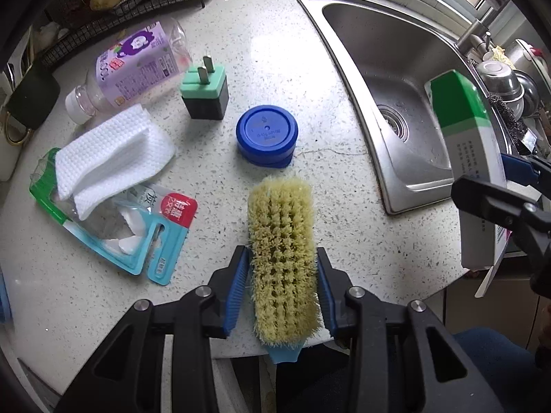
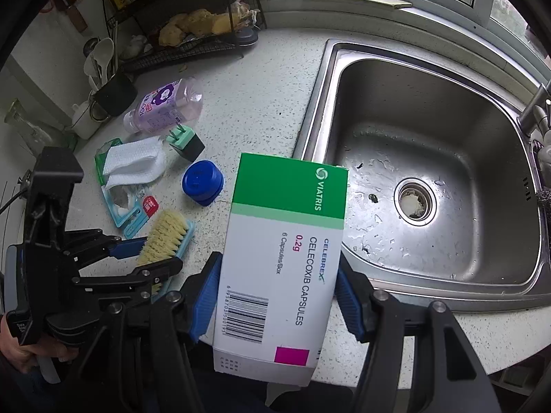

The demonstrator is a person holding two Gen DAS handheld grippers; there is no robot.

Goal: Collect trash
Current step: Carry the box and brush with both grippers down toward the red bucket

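Your left gripper (image 1: 282,268) has its jaws closed on the scrubbing brush (image 1: 281,254), the blue pads pressing on both long sides, bristles facing the camera and the light blue handle end toward you. The brush sits at the near edge of the speckled counter (image 1: 344,179); whether it touches the surface cannot be told.

Your right gripper (image 2: 277,296) has its jaws clamped on the medicine box (image 2: 286,258), a white and green carton with a pink square, held by its two long sides over the counter's edge just beside the steel sink (image 2: 447,275).

The rest of the items lie on the counter, well apart from both grippers: a plastic bottle (image 1: 134,65) with a purple label lying on its side, a green and black plug adapter (image 1: 205,91) just beside it, a blue round lid (image 1: 267,132), and a folded white wipe (image 1: 110,151) resting on an opened blister pack (image 1: 151,237).
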